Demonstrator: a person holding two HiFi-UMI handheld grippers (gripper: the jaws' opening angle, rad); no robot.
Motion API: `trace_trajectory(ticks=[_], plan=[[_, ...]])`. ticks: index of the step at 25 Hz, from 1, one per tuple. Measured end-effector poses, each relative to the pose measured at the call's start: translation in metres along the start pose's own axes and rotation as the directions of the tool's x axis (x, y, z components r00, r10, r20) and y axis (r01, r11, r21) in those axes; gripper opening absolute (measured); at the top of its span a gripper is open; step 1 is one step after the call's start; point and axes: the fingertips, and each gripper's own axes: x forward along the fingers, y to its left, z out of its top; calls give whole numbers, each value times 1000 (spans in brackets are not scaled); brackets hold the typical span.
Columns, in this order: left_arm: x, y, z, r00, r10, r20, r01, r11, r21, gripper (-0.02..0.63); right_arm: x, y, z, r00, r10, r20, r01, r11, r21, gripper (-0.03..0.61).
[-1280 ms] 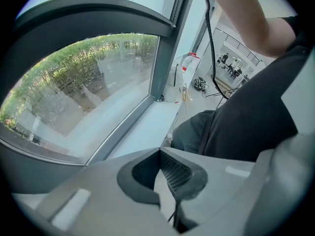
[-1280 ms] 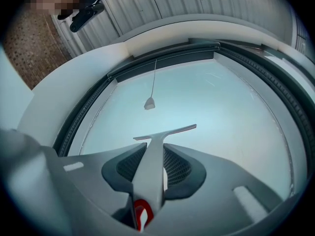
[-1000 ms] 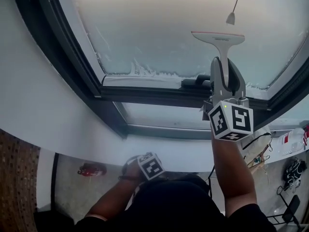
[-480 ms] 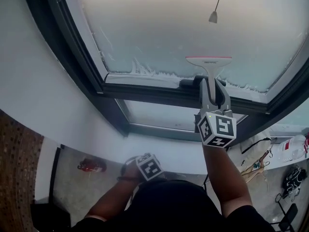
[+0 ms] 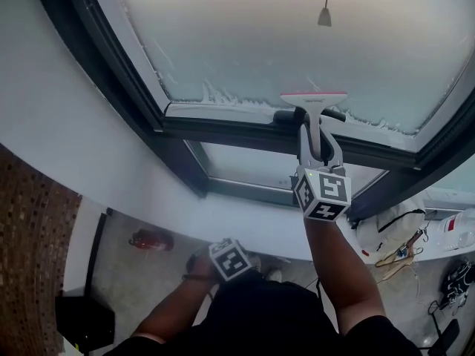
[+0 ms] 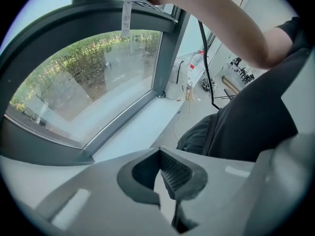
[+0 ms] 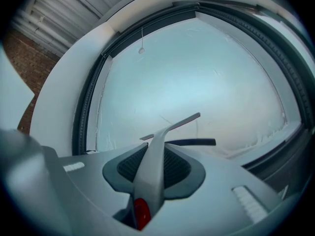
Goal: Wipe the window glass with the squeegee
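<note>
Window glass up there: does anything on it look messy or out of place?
Yes. A ragged white residue clings along the pane's lower edge and up its left side, while the rest of the window glass looks evenly hazy. The squeegee blade sits right at that lower band.

No lettering seems legible anywhere in view.
</note>
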Motion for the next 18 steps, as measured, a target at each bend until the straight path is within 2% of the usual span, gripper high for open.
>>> trace_trajectory(ticks=[4, 10, 18], plan=[[-5, -2, -11, 999, 45, -24, -46, 998, -39, 0, -1, -1, -21, 999, 25, -27, -22, 994, 111, 112], [-12, -10, -34, 995, 68, -67, -74, 994, -82, 0, -8, 3, -24, 997, 73, -23, -63, 954, 293, 98], [-22, 13, -34, 998, 64, -29, -66, 997, -48, 0, -9, 5, -19, 998, 70, -3, -66, 953, 297, 97]])
